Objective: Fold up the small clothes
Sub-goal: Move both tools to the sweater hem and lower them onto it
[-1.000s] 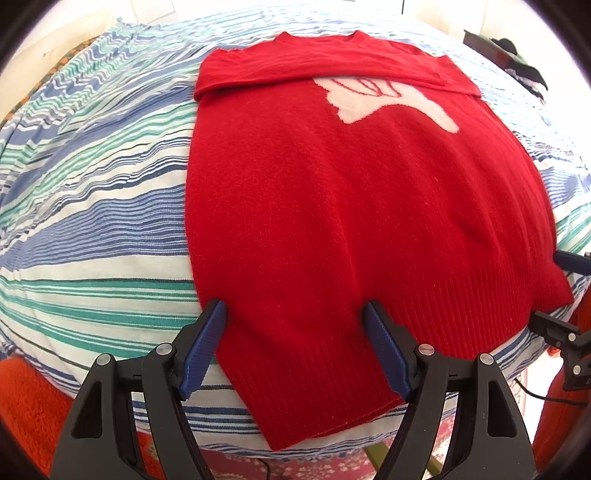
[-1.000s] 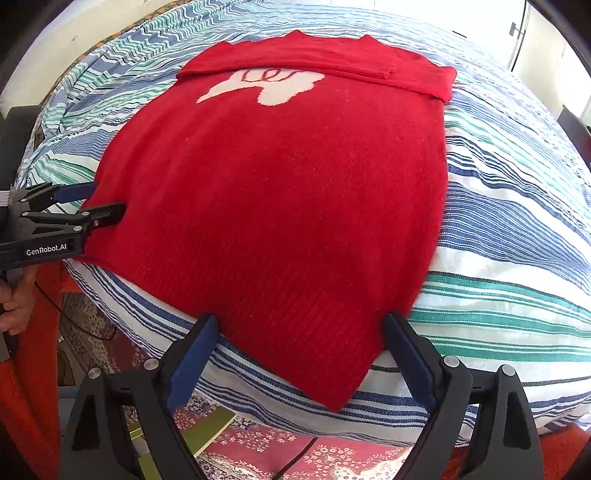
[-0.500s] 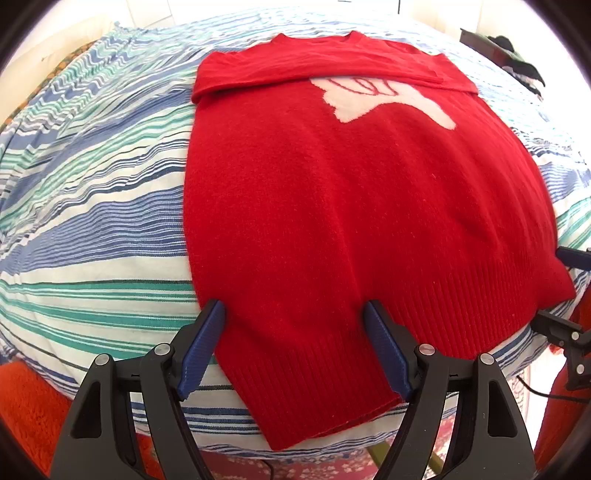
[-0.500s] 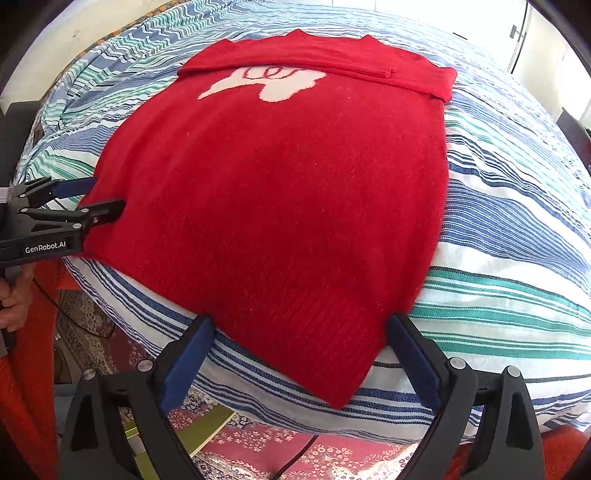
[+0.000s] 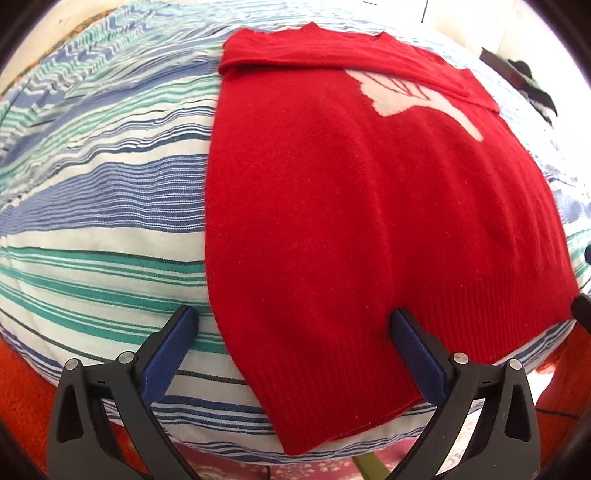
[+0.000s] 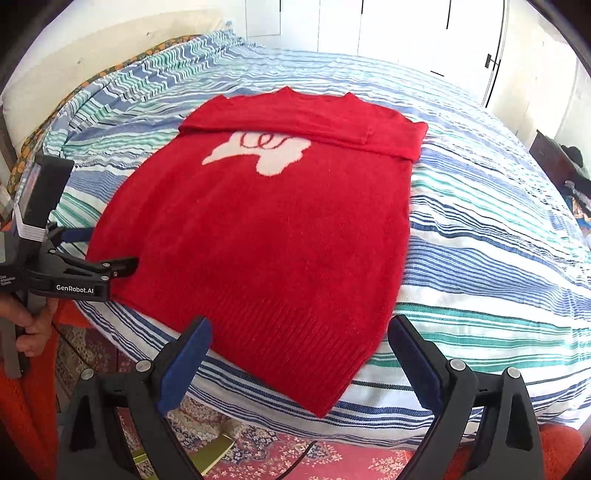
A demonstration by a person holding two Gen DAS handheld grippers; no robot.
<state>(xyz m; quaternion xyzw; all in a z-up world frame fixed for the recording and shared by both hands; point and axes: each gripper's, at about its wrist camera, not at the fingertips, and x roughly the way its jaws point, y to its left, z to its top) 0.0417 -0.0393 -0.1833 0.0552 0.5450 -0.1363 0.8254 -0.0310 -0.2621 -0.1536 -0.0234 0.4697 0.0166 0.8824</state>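
A red knit sweater with a white motif lies flat on the striped bed, sleeves folded across its top. It also shows in the right wrist view. My left gripper is open, its jaws either side of the sweater's near left hem corner, low over the cloth. My right gripper is open, its jaws either side of the near right hem corner, slightly above and back from it. The left gripper shows from the side in the right wrist view at the hem's left edge.
The bed has a blue, green and white striped cover. A patterned red rug lies on the floor below the bed's near edge. Dark clothes sit at the far right. White doors stand behind the bed.
The right gripper has risen and tilted up, so more of the bed and room shows. The left gripper has moved in closer and lower to the hem corner.
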